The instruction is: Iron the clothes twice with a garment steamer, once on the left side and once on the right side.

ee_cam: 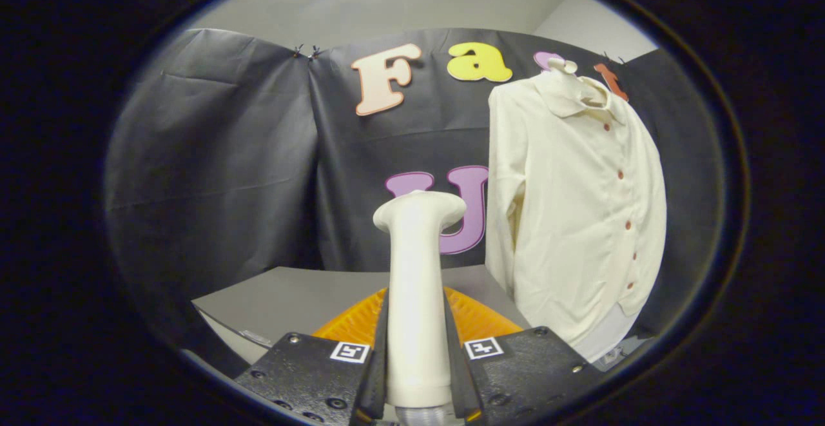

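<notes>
Booth wall: black cloth (213,155), hung across the far side, slack folds on the left.

Table (290,297): grey top, running from the near left to the foot of the garment.

Shirt (573,213): cream, long-sleeved, buttoned down the front, hanging upright on a form at the far right, well beyond the fingers. Its front shows no contact with the steamer head.

Orange mat (480,319): ribbed, lying on the table just beyond the fingers and partly hidden behind the steamer.

Garment steamer (417,284): pale handle standing upright, flared head at top, to the left of the shirt and apart from it.

Gripper (417,374): both fingers pressed against the handle's lower part, one on each side; firm clamp.

Progress, judged: steamer is in hand but not at the cloth. Neither the left nor the right pass looks begun; both remain. Next needs the head carried right to the shirt front.
</notes>
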Tool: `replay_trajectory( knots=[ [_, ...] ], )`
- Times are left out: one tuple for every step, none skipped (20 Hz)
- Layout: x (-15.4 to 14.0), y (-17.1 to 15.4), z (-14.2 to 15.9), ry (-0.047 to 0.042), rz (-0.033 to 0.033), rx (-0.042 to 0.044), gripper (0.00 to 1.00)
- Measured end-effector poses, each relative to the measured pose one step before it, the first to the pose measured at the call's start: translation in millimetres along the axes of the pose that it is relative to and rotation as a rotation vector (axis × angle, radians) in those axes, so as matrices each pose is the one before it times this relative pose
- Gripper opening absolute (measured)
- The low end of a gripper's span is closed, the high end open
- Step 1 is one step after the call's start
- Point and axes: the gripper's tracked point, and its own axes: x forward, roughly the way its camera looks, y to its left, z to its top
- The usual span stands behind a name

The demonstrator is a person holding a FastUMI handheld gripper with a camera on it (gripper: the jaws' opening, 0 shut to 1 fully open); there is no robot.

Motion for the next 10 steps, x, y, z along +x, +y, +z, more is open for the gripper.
replay_trajectory(
  knots=[
    [-1.63,-6.88,7.83,-0.01687,-0.00071,-0.00977,0.39],
    [-2.38,-7.45,5.38,-0.00835,-0.00066,-0.00345,0.39],
    [-2.26,-7.29,5.51,-0.00343,-0.00308,0.00007,0.39],
    [-1.78,-8.26,7.93,-0.01105,-0.00343,0.00044,0.39],
    [-0.78,-7.59,8.04,-0.0168,-0.00331,0.00227,0.39],
    [0.33,-7.64,6.89,-0.01701,-0.00368,0.00406,0.39],
    [0.4,-8.66,5.82,-0.01669,-0.00312,0.00434,0.39],
    [-0.06,-9.05,5.13,-0.01212,-0.00464,0.00483,0.39],
    [2.6,-10.18,5.53,-0.01435,-0.0086,0.00677,0.39],
    [3.21,-11.46,4.73,-0.01462,-0.00996,0.00795,0.39]
  ],
)
